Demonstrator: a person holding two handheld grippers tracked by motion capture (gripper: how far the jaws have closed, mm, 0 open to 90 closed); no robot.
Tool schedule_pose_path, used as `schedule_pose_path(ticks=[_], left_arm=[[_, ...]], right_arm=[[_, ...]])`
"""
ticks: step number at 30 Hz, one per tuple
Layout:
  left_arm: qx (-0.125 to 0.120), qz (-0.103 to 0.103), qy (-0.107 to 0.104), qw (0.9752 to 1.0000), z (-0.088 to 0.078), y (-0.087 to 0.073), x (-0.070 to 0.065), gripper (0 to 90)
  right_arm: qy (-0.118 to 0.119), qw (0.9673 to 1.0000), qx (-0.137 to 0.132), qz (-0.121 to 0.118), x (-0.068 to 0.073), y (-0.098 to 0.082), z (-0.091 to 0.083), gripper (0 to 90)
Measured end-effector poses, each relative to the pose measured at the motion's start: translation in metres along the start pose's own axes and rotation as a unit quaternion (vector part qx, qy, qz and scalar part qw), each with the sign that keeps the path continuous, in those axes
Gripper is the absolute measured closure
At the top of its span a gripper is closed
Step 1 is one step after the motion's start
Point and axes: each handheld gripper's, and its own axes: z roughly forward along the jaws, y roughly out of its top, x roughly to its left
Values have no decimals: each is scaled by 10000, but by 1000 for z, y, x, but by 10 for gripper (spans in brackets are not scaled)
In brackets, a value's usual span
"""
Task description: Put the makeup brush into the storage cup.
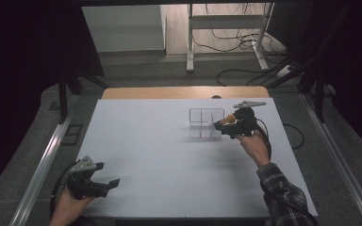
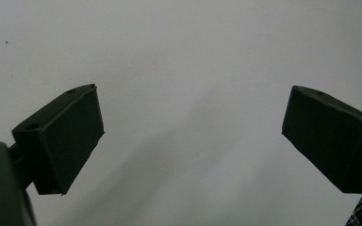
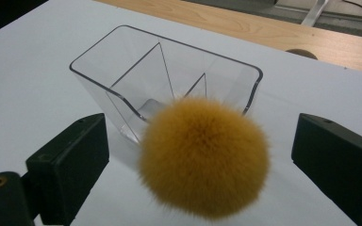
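Clear plastic: box (image 3: pixel 122 80) with thin inner walls, split into several compartments; exact count hard to tell; standing upright on the far right part of the table, seen also from above (image 1: pixel 206 123).
Contents: nothing visible in any compartment.
Orange fluff: round pompom (image 3: pixel 203 157), just in front of the box's near wall in the right gripper view, partly hiding that wall; outside the box, between the 2 black jaws; touching the box or not, cannot tell.
Pompom from above: small orange spot (image 1: pixel 227 119) at the tip of the right gripper, just right of the box.
Right gripper (image 1: pixel 221 124): held level in the right hand (image 1: pixel 254 143), pointing left toward the box.
Right jaws: wide apart, a clear gap on each side of the pompom, pads not pressing it.
Left gripper (image 1: pixel 107 175): at the near left corner of the table, held in the left hand (image 1: pixel 66 207), well apart from the box.
Left jaws: spread wide over bare table, nothing between them.
Sleeve (image 1: pixel 283 195): plaid, on the right forearm.
Surface: pale matte sheet (image 1: pixel 160 160) covering the table, wooden edge (image 1: pixel 184 92) showing along the far side.
Room: dim, grey floor, black drapes at both sides, white metal frame legs (image 1: pixel 190 42) and loose cables (image 1: pixel 238 42) beyond the table.
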Motion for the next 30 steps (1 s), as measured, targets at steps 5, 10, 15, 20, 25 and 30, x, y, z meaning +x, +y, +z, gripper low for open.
schedule_pose_path(ticks=[5,10,15,20,25,30], left_arm=[[0,9,8,10000,0,0,0,64],[-3,32,25,10000,0,0,0,66],[-13,53,32,10000,0,0,-1,66],[-22,51,37,10000,0,0,0,64],[-32,36,51,10000,0,0,0,57],[-44,16,68,10000,0,0,0,43]], right_arm=[[65,10000,8,10,0,-2,-3,29],[98,9999,14,-34,2,-3,-7,21],[131,9999,19,-70,4,-5,-11,14],[145,9999,13,-57,6,-6,-14,12],[178,9998,22,-79,8,-7,-17,7],[211,9997,36,-112,11,-9,-20,2]])
